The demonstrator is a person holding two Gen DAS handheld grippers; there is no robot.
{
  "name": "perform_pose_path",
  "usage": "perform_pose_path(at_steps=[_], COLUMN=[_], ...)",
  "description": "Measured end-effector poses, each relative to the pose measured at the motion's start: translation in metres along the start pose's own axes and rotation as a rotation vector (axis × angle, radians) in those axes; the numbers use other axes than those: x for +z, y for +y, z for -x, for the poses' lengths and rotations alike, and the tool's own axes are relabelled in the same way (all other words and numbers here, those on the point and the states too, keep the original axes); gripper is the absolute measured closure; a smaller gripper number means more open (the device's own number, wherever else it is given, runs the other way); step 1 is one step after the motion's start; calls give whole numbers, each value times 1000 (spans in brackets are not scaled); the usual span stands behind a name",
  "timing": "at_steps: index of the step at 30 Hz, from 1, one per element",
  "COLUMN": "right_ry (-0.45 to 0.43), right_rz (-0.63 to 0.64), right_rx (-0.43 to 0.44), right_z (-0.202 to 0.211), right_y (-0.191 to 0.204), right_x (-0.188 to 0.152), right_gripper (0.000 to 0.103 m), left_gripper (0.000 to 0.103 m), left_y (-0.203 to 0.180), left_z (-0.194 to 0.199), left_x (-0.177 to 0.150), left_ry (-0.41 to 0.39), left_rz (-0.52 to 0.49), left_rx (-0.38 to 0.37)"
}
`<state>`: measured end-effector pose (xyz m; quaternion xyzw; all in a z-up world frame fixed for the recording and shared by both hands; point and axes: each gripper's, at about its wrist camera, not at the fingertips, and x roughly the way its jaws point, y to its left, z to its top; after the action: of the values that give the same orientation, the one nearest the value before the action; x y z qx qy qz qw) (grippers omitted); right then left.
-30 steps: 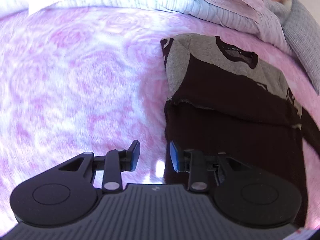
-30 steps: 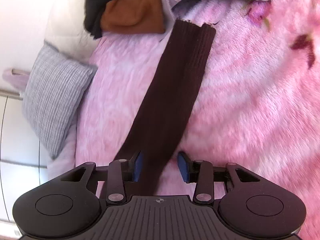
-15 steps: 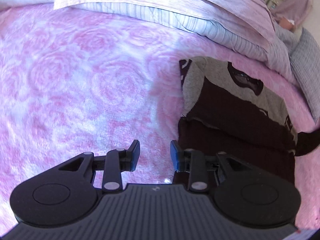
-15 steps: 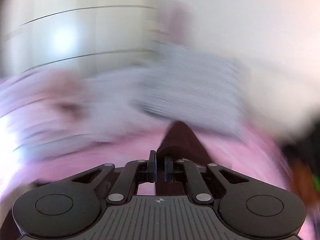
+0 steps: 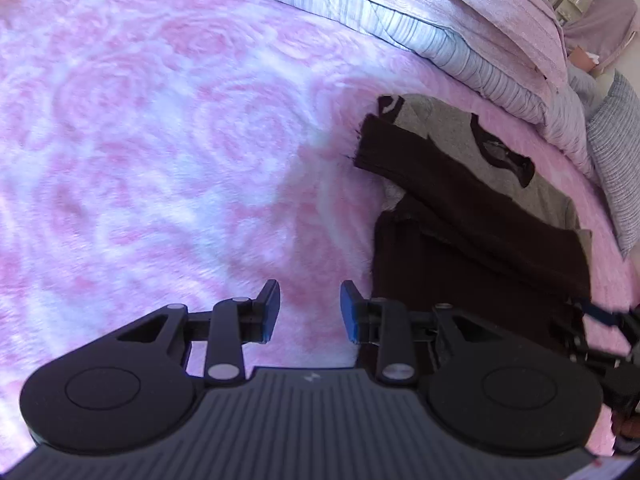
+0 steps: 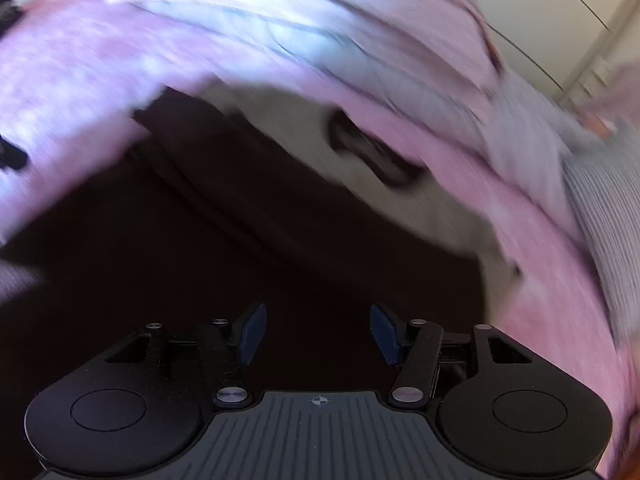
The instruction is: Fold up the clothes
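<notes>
Two grippers: both spread wide with nothing between the pads
Landmark: dark brown and grey knit sweater, lying flat on the fluffy pink rose-patterned blanket
Left gripper: hovers over bare blanket just beside the sweater's lower left edge; blue pads apart, empty
Right gripper: hovers directly over the sweater's dark lower body; blue pads apart, empty; its tip also shows in the left view at the sweater's right edge
Sleeve: long dark brown ribbed sleeve laid slantwise across the sweater's chest, cuff end at the upper left corner
Step in hand: judged to be the next fold of the body, the sleeve tuck appearing done
Advice: take the hem at both lower corners, pinch both layers, lift evenly and carry toward the collar so the sleeve is not dragged off
Risk: uneven lift may skew the fold; plush pile may catch the knit
Material: sweater soft, limp, ribbed; grey upper panel with a dark collar
Surroundings: pale striped quilted bedding beyond the sweater's collar end; grey striped cushion to its right
Visibility: right view smeared by motion blur, fine detail unreadable
</notes>
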<state>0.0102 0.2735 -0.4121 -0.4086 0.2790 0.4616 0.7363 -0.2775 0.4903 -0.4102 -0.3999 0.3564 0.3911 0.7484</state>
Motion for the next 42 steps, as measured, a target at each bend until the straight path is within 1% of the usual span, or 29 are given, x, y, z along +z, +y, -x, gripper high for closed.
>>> perform_pose_path(at_steps=[2,5,7,9,11,12,14,15,17,18,19,20,21,22,24,25,26,27,28,29,31,32,34,35,36,37,39,40,42], right_ry=[13,-1,-2,-8,-30,-39,-51,-58,-77,-90,-104,-109,-98,-69,-21,-15,-2,20,42,81,179,180,174,156,119,73,-11,-50,-97], right_rz=[-41,-93,-118,-139,-132,-116,-70,-45,13,33,38,23,-12,-50,-86,-68,-39,-15,-9,-20,-74,-117,-218,-268,-316,-350,-394,-406,-437], right_rx=[-46,-101,-133,-149,-160,-164,-169,-159,-133,-136,-164,-187,-198,-196,-157,-146,-142,-141,-159,-165,-135,-122,-99,-89,-73,-53,-9,23,68], right_z=[-2,-5,-6,-13,-6,-7,-12,-17,-20,-19,-17,-15,-15,-18,-24,-25,-27,-30,-33,-38,-43,-38,-21,-12,-2,3,6,2,-14], right_y=[-21,-50,-65,-75,-82,-82,-80,-79,-79,-78,-80,-84,-90,-97,-102,-100,-97,-94,-95,-98,-110,-118,-136,-143,-149,-153,-154,-152,-149], right_x=[-12,-22,-28,-29,-37,-37,-35,-34,-34,-35,-36,-38,-40,-42,-48,-50,-50,-50,-51,-53,-57,-58,-58,-56,-52,-46,-32,-24,-10], right_gripper=[49,49,49,49,51,54,65,73,99,102,102,103,103,103,103,103,103,103,103,103,103,103,103,102,97,94,78,76,76], left_gripper=[76,73,68,66,65,65,68,71,93,100,100,100,100,100,100,100,100,99,98,97,91,90,90,90,90,90,90,90,89], left_y=[-6,-16,-20,-21,-21,-21,-20,-19,-21,-24,-28,-34,-40,-48,-61,-63,-62,-60,-61,-63,-66,-68,-72,-74,-78,-82,-96,-105,-121], left_z=[-10,-31,-46,-62,-74,-78,-85,-87,-89,-87,-83,-78,-74,-71,-76,-82,-87,-90,-89,-87,-79,-73,-57,-50,-43,-38,-39,-43,-58], left_x=[12,37,52,63,70,73,75,76,77,78,78,78,76,74,65,60,57,54,54,55,56,57,58,59,60,62,64,64,62], left_ry=[-14,-30,-31,-27,-20,-18,-20,-22,-25,-36,-52,-67,-79,-83,-72,-57,-52,-60,-64,-64,-69,-80,-128,-153,-178,-194,-202,-201,-181], left_rz=[7,43,97,159,214,237,272,281,274,253,225,192,154,107,14,-2,-1,-4,-18,-36,-72,-95,-162,-201,-236,-262,-318,-360,-435], left_rx=[-28,-70,-96,-120,-132,-134,-135,-138,-145,-150,-151,-169,-193,-199,-149,-121,-110,-111,-107,-99,-73,-47,21,44,50,42,-6,-21,-33])
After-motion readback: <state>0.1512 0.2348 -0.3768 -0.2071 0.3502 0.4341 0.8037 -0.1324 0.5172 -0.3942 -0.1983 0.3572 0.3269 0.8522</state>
